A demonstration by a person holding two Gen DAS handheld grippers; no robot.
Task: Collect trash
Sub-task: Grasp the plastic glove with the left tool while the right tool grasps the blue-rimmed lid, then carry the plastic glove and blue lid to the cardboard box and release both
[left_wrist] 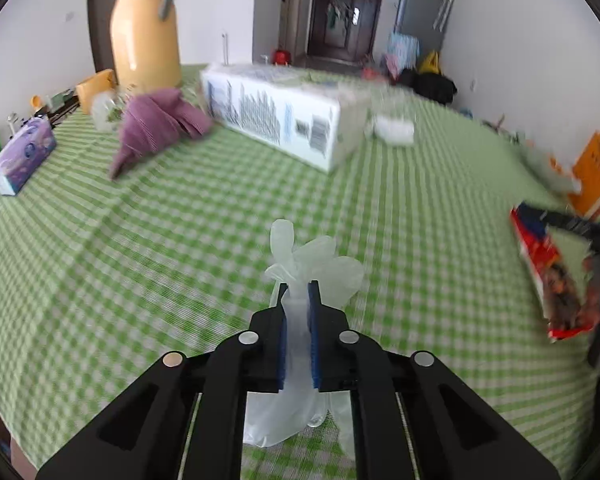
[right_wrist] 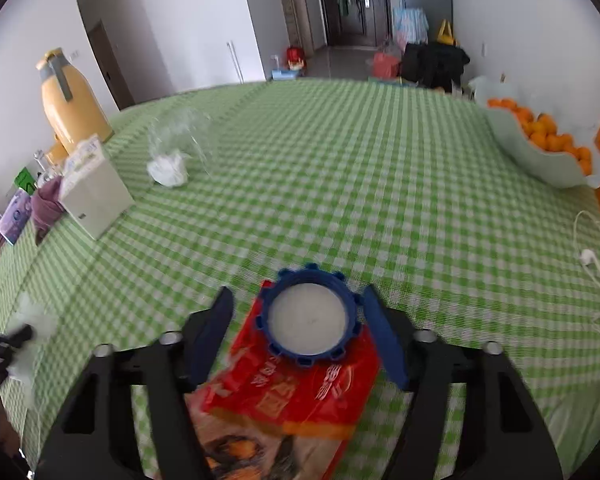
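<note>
Pinching a thin disposable glove point(left_wrist: 300, 264), the left tongs point(left_wrist: 299, 296) are fully closed on it just above the green checked surface point(left_wrist: 140, 260). Right tongs point(right_wrist: 300, 324) stand half open around a red snack packet point(right_wrist: 292, 396) bearing a blue ridged lid point(right_wrist: 309, 318), pads apparently clear. Risks: the limp glove slipping; the loose lid sliding off if the packet tilts.

Green-white check tablecloth point(right_wrist: 340, 168); red wrapper point(right_wrist: 296, 392); blue lid point(right_wrist: 310, 316); translucent glove point(left_wrist: 312, 260)
</note>
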